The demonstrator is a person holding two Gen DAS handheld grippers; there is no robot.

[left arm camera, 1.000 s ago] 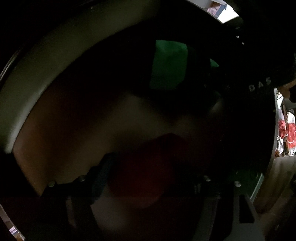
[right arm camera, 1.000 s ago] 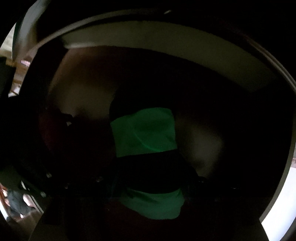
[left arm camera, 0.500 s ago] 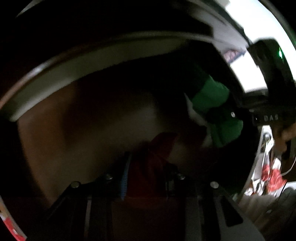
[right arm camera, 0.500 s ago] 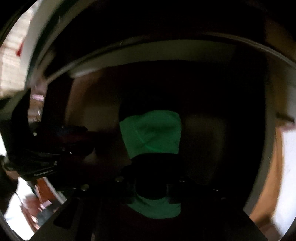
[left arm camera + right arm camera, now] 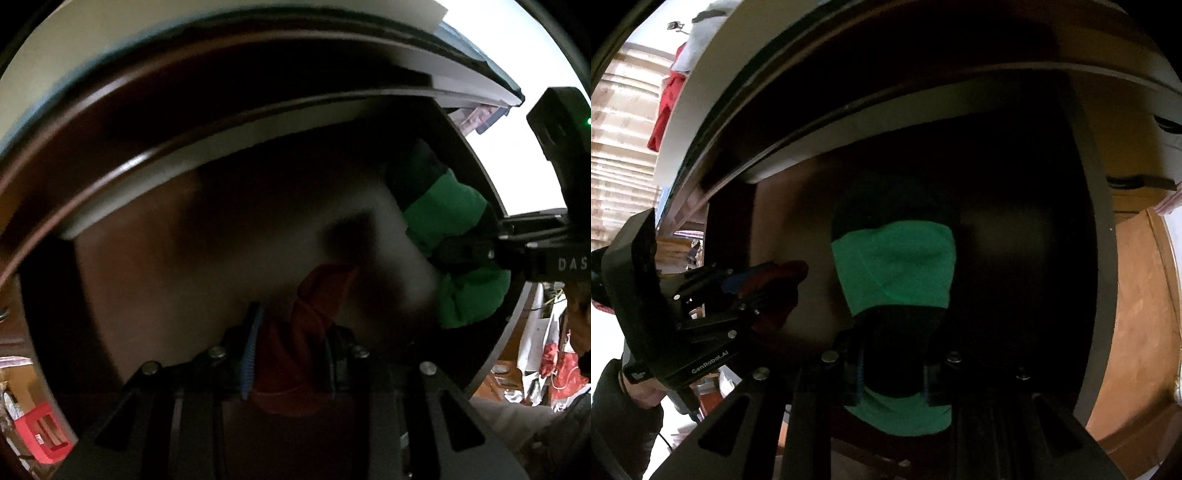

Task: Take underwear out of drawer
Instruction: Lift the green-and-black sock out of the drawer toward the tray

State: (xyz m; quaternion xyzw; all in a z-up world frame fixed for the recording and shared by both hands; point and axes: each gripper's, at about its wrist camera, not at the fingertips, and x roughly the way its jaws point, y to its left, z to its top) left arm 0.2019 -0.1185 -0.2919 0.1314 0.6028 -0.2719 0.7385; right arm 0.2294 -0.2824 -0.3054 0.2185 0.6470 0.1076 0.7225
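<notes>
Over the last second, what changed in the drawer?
Both grippers closed and lifted: the left gripper took the red garment, the right gripper the green one. The drawer stayed open.

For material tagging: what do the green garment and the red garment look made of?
Green-and-black garment: soft matte knit, probably cotton jersey; it folds limply and shows a seam. Dark red garment: also matte soft cloth, bunched in creases; the weave is too dim to tell.
</notes>
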